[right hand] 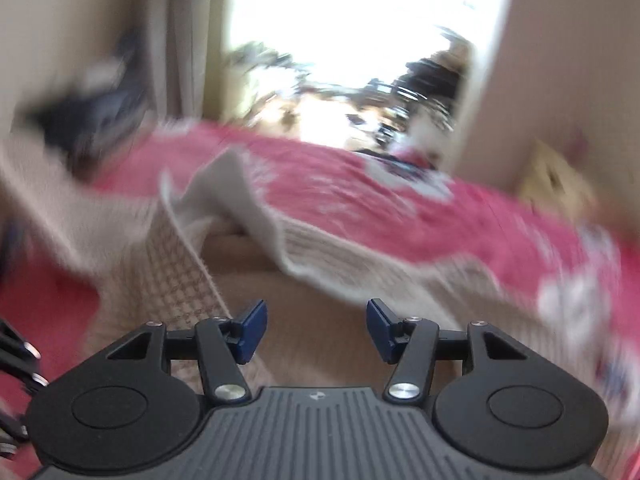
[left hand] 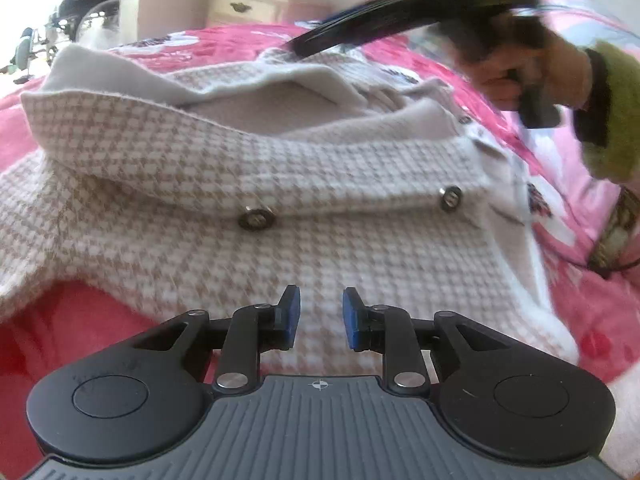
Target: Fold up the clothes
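Pink bedspread (left hand: 560,184): houndstooth coat (left hand: 280,168) ahead of parted left tongs (left hand: 321,312).

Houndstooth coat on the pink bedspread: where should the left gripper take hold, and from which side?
Probably the near hem of the houndstooth coat, just ahead of the open left gripper. That edge lies flat and free on the bedspread, so a low, straight-ahead approach lets the fingers slip over and under it. The lapels farther back are bunched.

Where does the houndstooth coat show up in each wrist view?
Left wrist: the houndstooth coat fills the centre, buttons facing the camera, ahead of the open left tool.
Right wrist: blurred, lower centre-left, beyond the open right tool.
Shared landmark: the pink bedspread under it.
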Motion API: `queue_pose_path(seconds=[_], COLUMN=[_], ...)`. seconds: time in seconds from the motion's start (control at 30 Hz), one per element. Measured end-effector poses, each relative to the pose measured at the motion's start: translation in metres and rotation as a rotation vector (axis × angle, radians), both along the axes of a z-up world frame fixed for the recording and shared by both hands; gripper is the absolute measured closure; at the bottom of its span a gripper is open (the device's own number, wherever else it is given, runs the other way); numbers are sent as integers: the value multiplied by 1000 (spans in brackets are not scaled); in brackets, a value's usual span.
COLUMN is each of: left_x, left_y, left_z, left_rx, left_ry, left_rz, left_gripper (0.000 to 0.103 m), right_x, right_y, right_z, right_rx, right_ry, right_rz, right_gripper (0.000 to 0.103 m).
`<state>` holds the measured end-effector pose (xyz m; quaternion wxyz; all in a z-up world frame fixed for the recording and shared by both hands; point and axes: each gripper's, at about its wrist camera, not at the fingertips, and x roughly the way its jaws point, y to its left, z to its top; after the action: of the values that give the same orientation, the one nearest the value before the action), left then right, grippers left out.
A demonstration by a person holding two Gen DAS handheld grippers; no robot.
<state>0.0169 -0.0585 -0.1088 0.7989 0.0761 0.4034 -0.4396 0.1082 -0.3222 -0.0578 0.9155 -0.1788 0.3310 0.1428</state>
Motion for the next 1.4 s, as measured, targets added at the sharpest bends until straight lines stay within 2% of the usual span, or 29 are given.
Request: queue_pose_path(seconds=[0.1,0.23,0.27,0.33,0.4,0.43,0.47,0.53,0.63,0.73,0.9,1.0,1.07,1.13,1.17,1.2,1.27,1.3,1.33,1.4], left_x=[4,8,8,8,10,11,12,9,7,6,5,4,2,1,1,1,1,2,2,4], left_y=[-8,-13,-13,-8,-6,-6,-6,-4,-4,-5,-8,-10,-13,-14,-14,-14,-14,-13,-12,-11], left_z=[-8,-20,-22,-23,-26,-27,-28,-29,-30,-29,-28,-28,-28,-28,-28,-28,-29,-29,-30,-29], left_rx=[3,9,8,-3,-15,-19,-24,-30,-28,-17,4,19,32,40,40,40,35,32,29,25], left_ry=[-4,7,8,11,20,24,27,27,18,8,3,-10,-24,-32,-34,-35,-36,-37,-37,-33], left_rz=[6,-8,-12,-17,-16,-15,-14,-12,-10,-11,-17,-21,-27,-30,-31,-31,-32,-35,-38,-44], left_gripper=[80,80,80,80,79,79,79,79,79,79,79,79,79,79,79,79,79,79,79,79], right_x=[39,78,84,92,96,97,99,106,127,166,237,271,292,313,315,311,295,284,273,250], right_y=[31,33,30,20,9,4,1,0,-1,-1,4,10,15,17,17,18,22,26,31,40], right_z=[-38,-81,-87,-92,-89,-86,-83,-74,-51,-31,-25,-44,-68,-98,-104,-103,-88,-80,-74,-62], right_rx=[-149,-258,-264,-238,-189,-162,-144,-134,-82,-41,15,48,66,62,58,56,48,60,90,150], right_ry=[3,26,21,3,-23,-37,-54,-105,-185,-229,-228,-175,-91,71,106,87,43,39,57,91], right_rz=[19,-1,-16,-65,-103,-120,-129,-135,-162,-188,-243,-272,-292,-331,-344,-347,-303,-267,-225,-139], right_gripper=[45,46,49,62,68,76,79,94,96,97,97,97,96,94,94,90,68,54,50,49])
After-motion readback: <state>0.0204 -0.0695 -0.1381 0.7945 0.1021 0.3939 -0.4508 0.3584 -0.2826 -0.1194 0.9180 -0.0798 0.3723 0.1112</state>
